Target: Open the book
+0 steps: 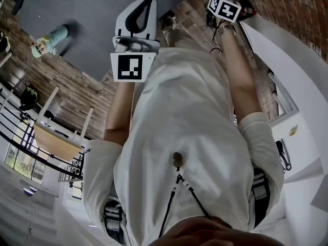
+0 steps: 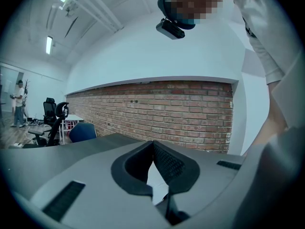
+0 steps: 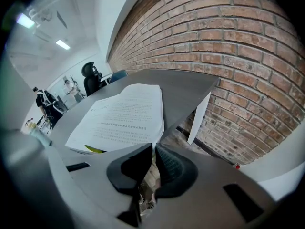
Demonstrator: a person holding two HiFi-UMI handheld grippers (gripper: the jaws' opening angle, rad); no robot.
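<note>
Since the book (image 3: 119,118) lies flat on the grey table (image 3: 186,87), near the corner by the brick wall (image 3: 228,56), with a white printed sheet uppermost, I judge it thin, light and floppy; its paper should bend readily and could crease or tear if pinched hard; the near edge, where a yellow-green layer shows under the top sheet, looks the best place to lift; the right gripper (image 3: 152,149), jaws together and empty, hangs apart from it; the left gripper (image 2: 153,144) is likewise closed on nothing.
</note>
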